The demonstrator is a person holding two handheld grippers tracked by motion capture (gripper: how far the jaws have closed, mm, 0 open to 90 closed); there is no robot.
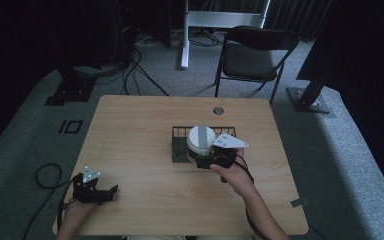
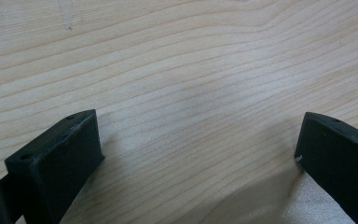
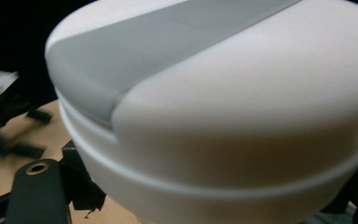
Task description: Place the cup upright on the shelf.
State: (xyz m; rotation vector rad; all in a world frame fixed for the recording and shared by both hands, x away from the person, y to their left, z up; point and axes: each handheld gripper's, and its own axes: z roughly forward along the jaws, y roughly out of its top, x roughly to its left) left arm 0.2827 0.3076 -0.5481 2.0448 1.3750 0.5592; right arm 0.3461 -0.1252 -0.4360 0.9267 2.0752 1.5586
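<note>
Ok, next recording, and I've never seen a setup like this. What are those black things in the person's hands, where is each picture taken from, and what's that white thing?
A person sits at a wooden table and holds a hand-operated two-jaw gripper in each hand; there is no robot arm. The high view looks down on the table from above the person's side. The other two pictures come from small cameras riding on the grippers, looking along their black jaws.

The left gripper rests near the table's front left corner, jaws spread wide over bare wood, holding nothing. The right gripper is closed on a round white container with a grey stripe across its lid, seen close up in the right gripper view. It is held at a black wire basket near the middle of the table; whether it rests in the basket or hangs just above, I cannot tell.
</note>
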